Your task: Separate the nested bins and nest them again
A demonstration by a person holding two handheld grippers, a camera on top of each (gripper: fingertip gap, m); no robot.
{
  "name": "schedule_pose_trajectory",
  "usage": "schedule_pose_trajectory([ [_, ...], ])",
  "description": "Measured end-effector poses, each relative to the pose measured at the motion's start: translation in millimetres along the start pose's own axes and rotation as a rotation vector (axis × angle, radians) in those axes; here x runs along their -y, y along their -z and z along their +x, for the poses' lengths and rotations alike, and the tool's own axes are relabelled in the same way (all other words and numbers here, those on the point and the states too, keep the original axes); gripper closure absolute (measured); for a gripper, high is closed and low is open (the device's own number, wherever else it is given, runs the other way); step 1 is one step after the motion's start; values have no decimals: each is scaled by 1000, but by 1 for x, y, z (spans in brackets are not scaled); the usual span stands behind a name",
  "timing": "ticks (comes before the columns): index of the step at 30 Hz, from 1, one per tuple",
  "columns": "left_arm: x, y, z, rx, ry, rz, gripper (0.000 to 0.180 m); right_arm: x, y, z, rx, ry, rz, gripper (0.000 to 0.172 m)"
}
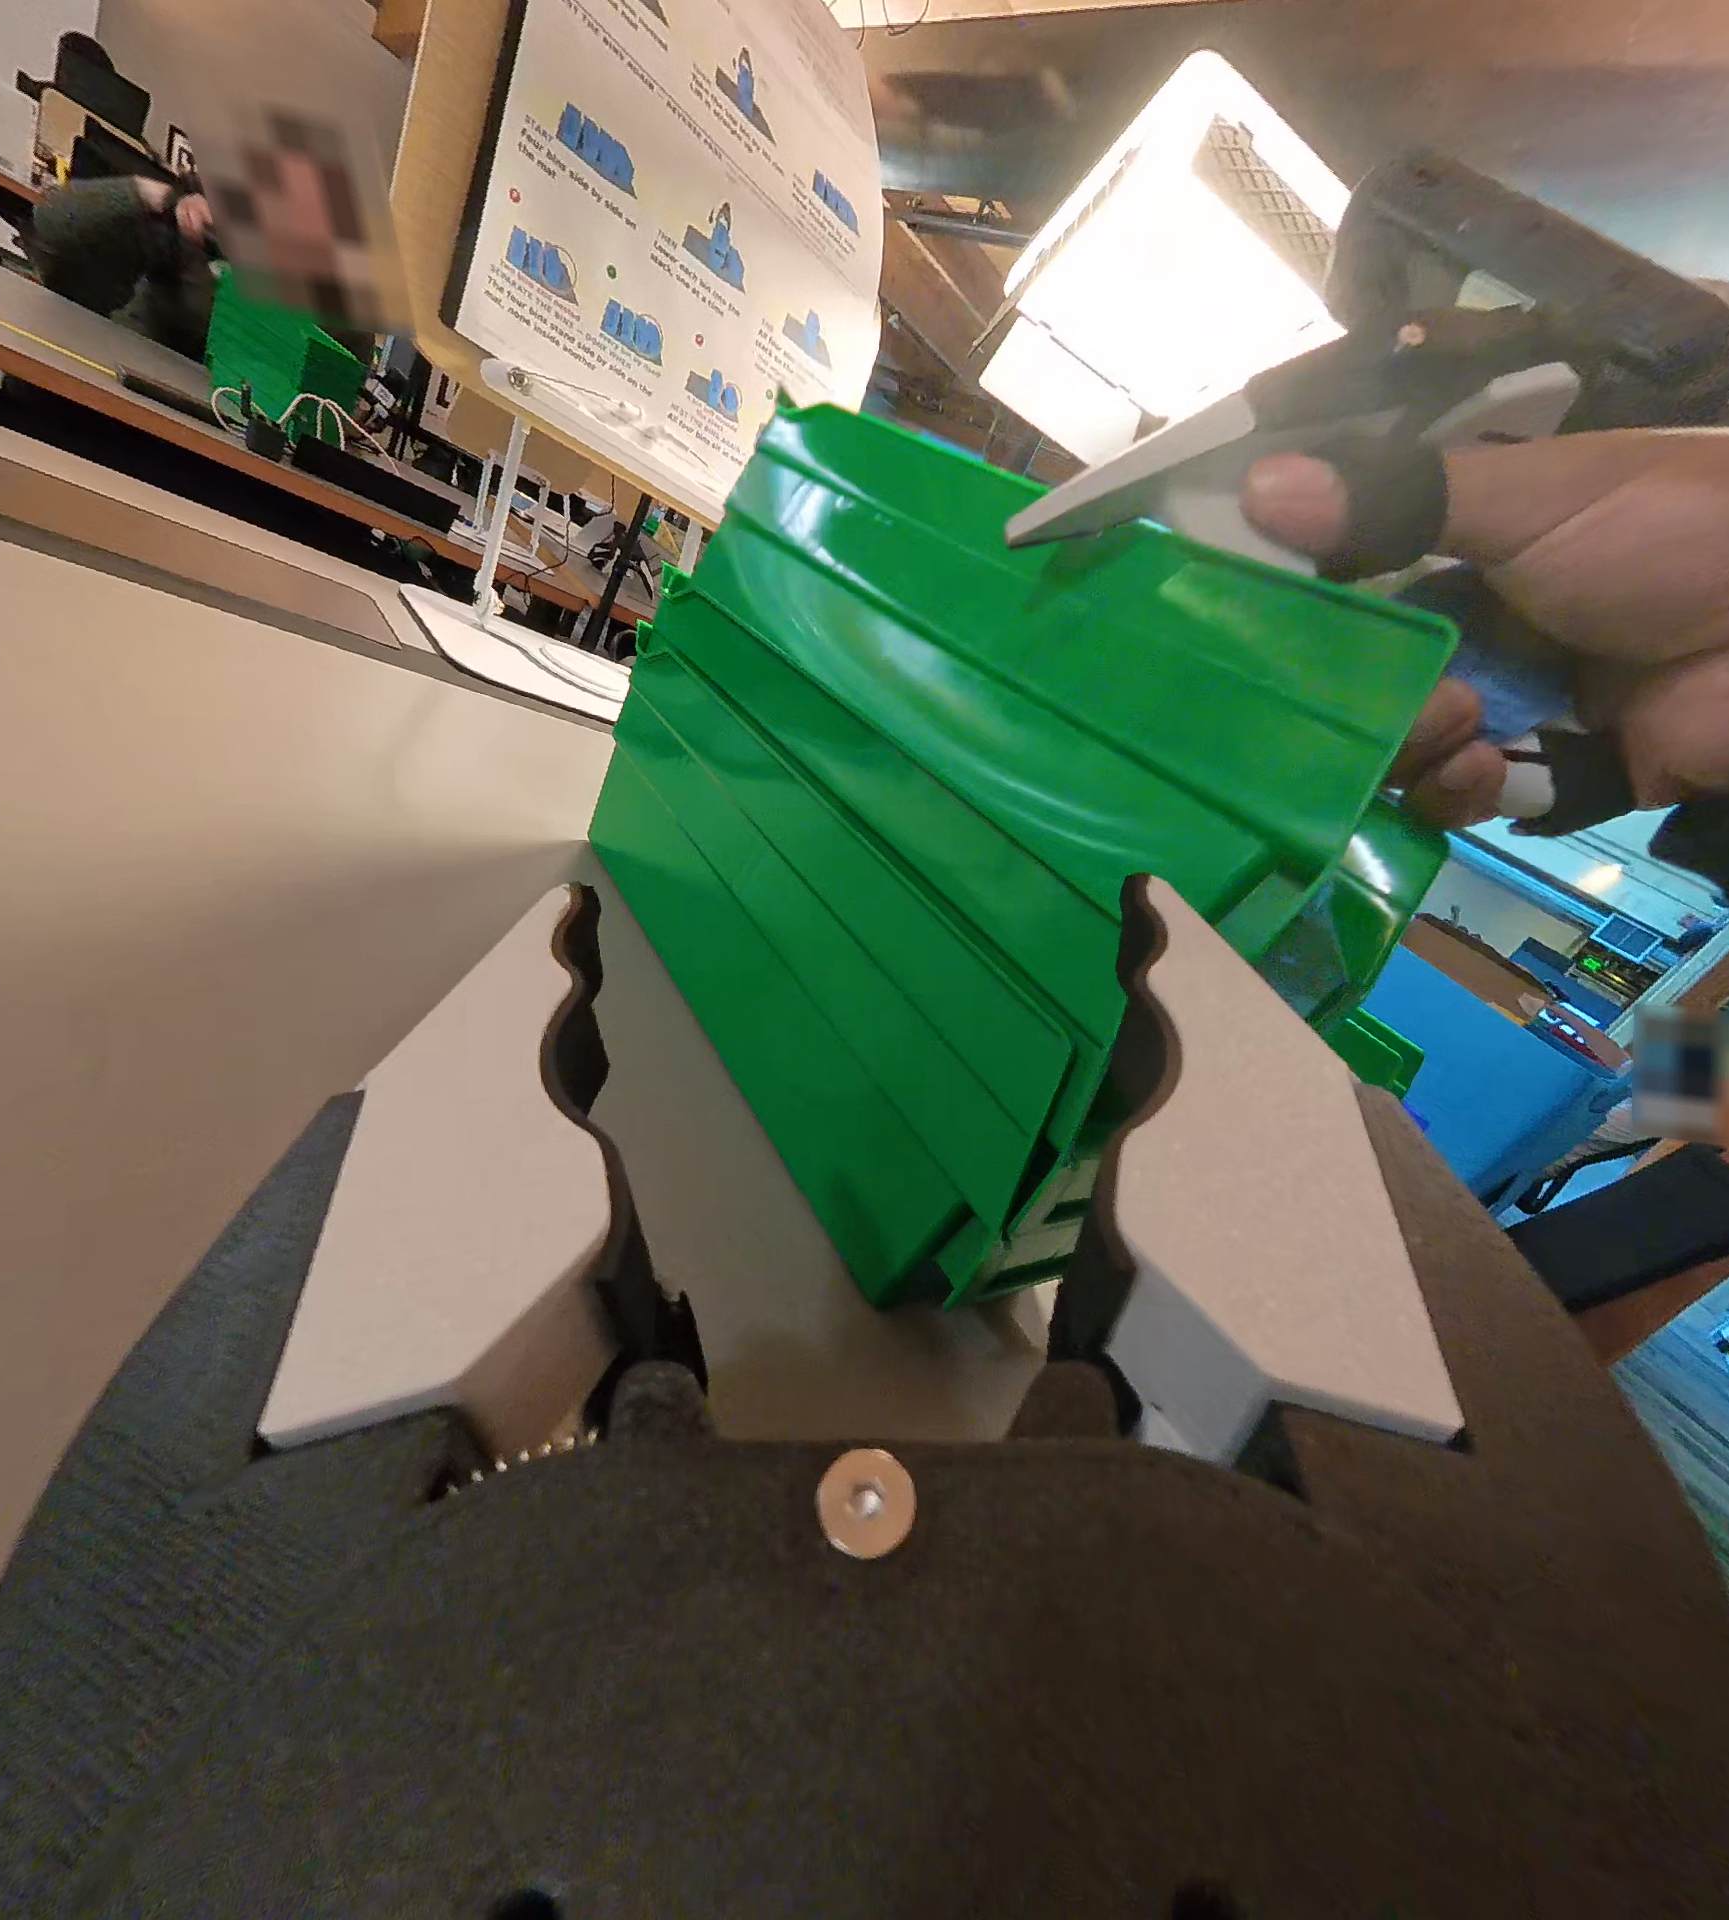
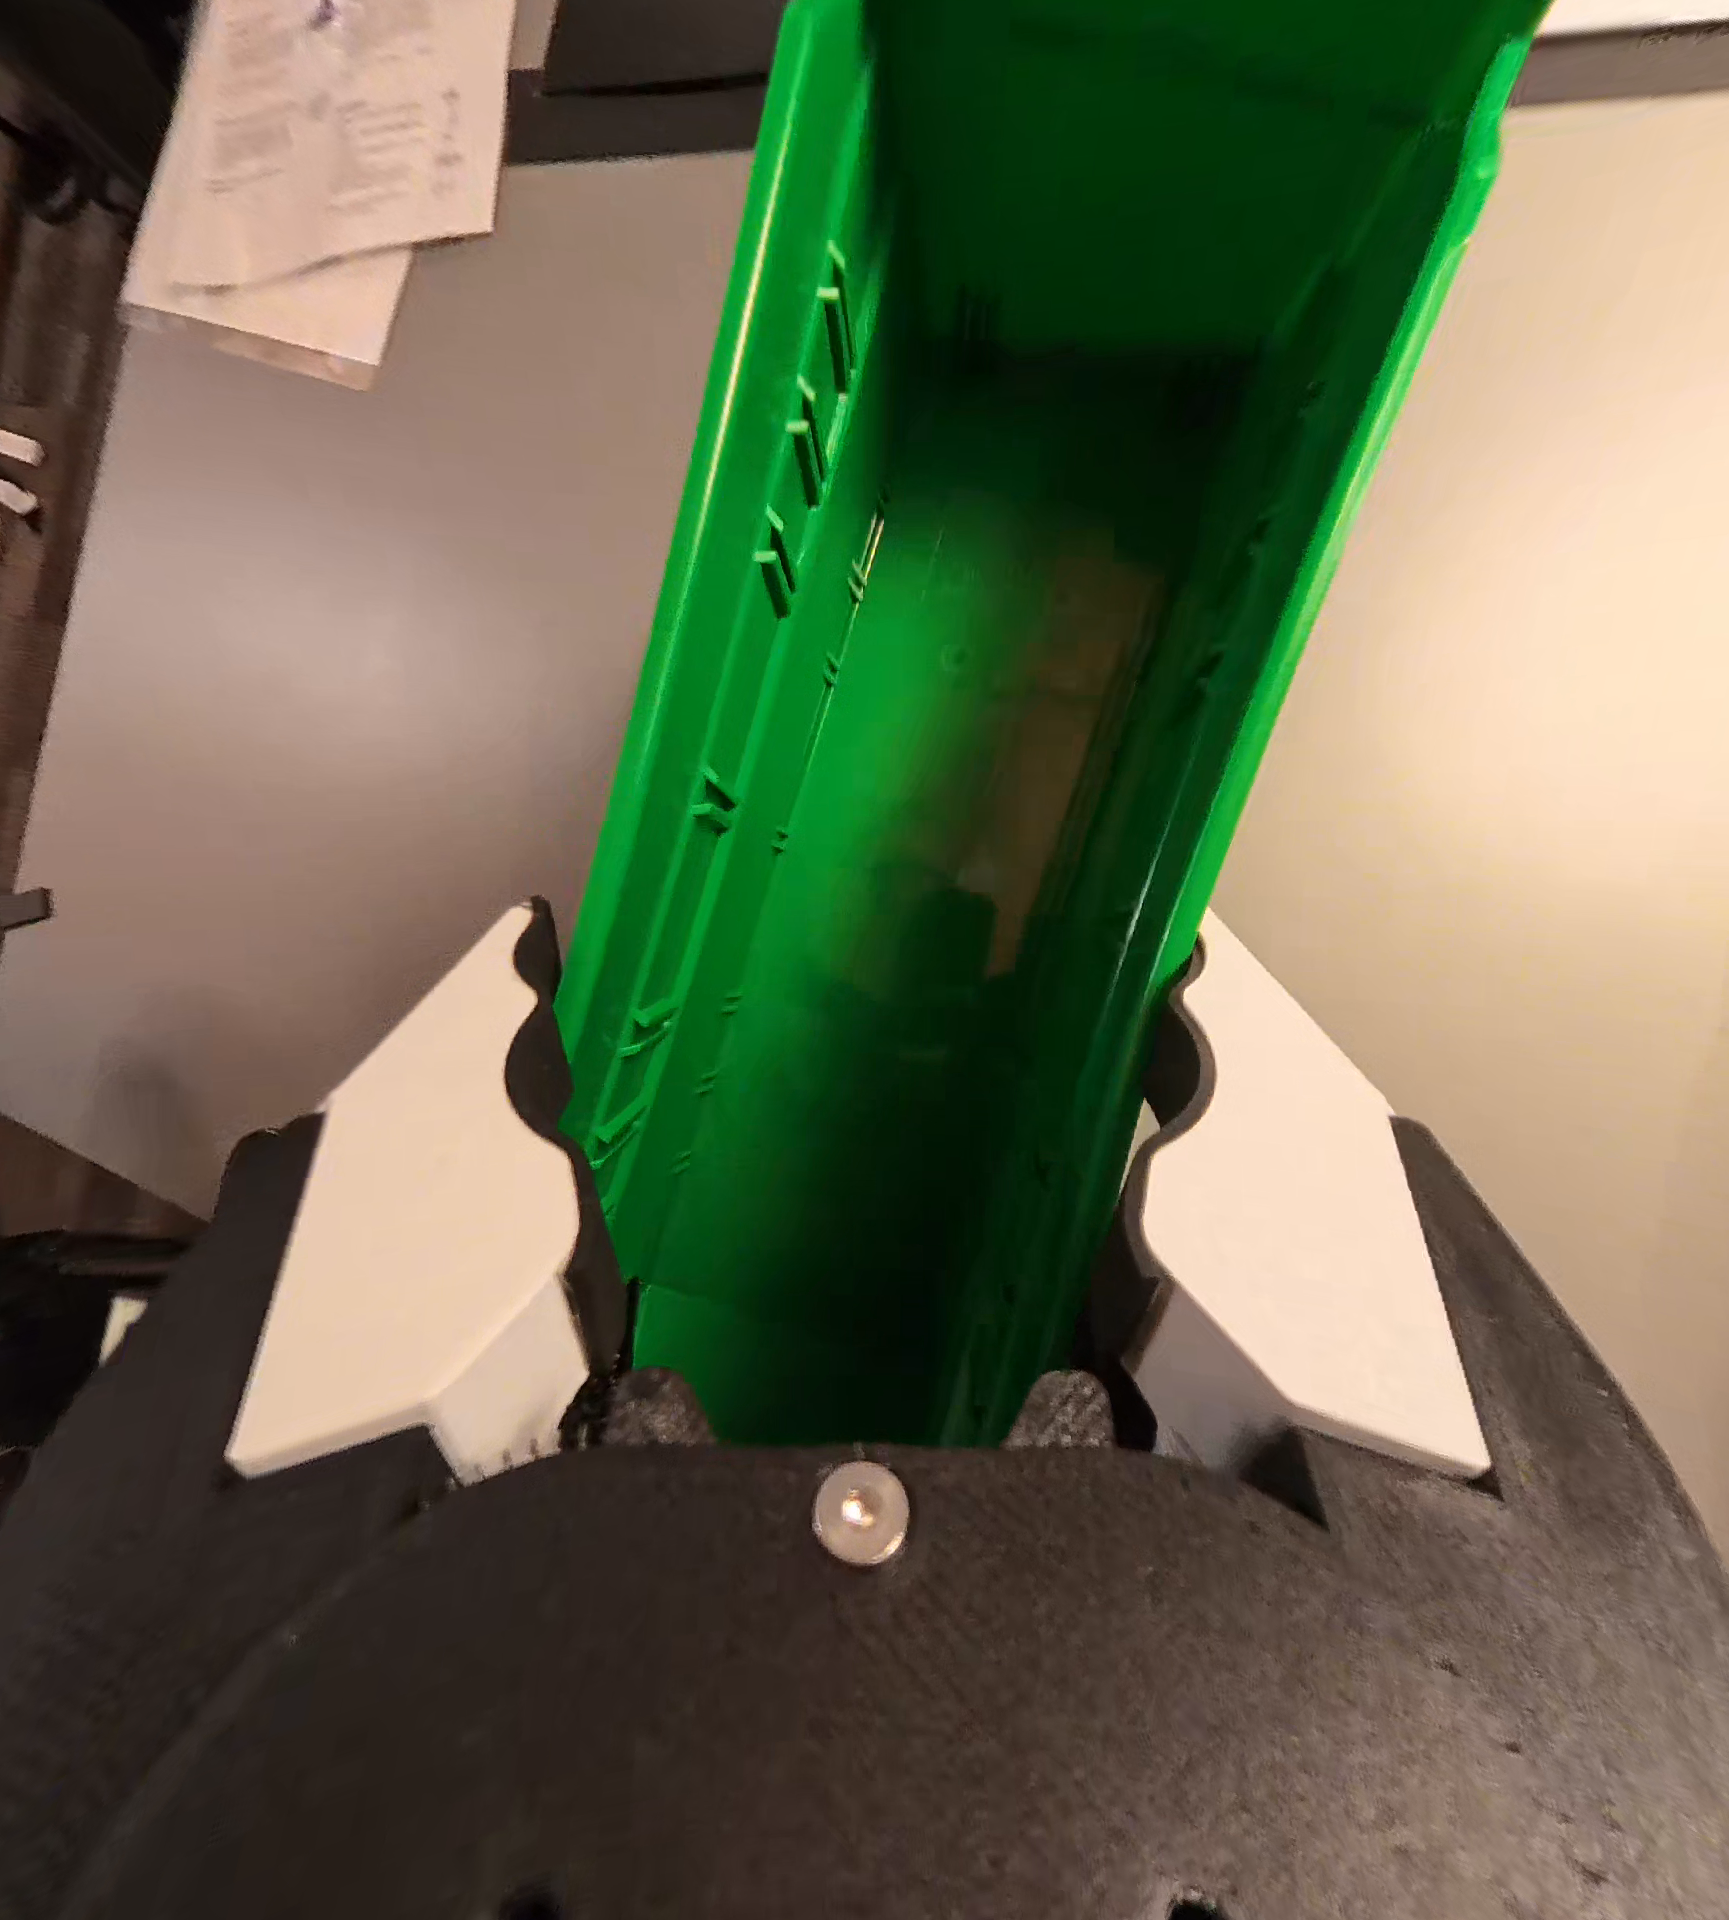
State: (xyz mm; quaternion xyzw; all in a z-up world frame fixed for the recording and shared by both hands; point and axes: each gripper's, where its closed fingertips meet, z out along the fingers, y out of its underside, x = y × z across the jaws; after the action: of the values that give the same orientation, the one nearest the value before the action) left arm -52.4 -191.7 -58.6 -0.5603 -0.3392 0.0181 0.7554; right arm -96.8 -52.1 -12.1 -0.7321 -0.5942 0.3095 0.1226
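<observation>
Left wrist view takes in the pale surface (image 1: 164, 831), and on it, tilted, the stack of green bins (image 1: 839, 987), which serves as the landmark. Behind the stack stands an instruction board (image 1: 652, 208) on a white stand; above and to the right of the stack a bright lamp (image 1: 1151, 260) glares.

At the top of the stack the uppermost bin (image 1: 1047, 665) is lifted partly out of the others, its far end raised. The right tongs (image 2: 865, 1039) straddle this bin along its length: in the right wrist view both pads lie against its side walls, so it looks held across its width. From the left wrist view a hand (image 1: 1618, 623) shows at the stack's upper right, carrying those tongs.

Low on the stack, the left tongs (image 1: 860, 997) stand wide. The right pad (image 1: 1151, 997) sits against the edge of the lower bins; the left pad (image 1: 574, 997) is apart from them, with bare surface between. Nothing is gripped there.

The step appears to be pulling the top bin free. To do it well, I judge the left tongs should pin the lower bins down while the right draws the bin straight along the nesting direction, not twisting, lest the rims bind and drag the bins beneath up too.
</observation>
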Motion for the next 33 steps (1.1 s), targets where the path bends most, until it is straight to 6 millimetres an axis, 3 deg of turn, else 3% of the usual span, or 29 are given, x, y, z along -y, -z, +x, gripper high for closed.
schedule_pose_trajectory([
  [8,-1,-1,0,-3,4,-6,82,2,-12,4,-37,4,10,54],
  [26,-1,0,2,-8,-4,-9,83,-18,-35,13,-183,129,-68,46],
  [30,-1,0,3,-12,-6,-9,82,-19,-34,9,-144,133,-52,40],
  [33,-2,0,3,-16,-4,-10,82,-14,-22,-3,-56,142,-3,28],
])
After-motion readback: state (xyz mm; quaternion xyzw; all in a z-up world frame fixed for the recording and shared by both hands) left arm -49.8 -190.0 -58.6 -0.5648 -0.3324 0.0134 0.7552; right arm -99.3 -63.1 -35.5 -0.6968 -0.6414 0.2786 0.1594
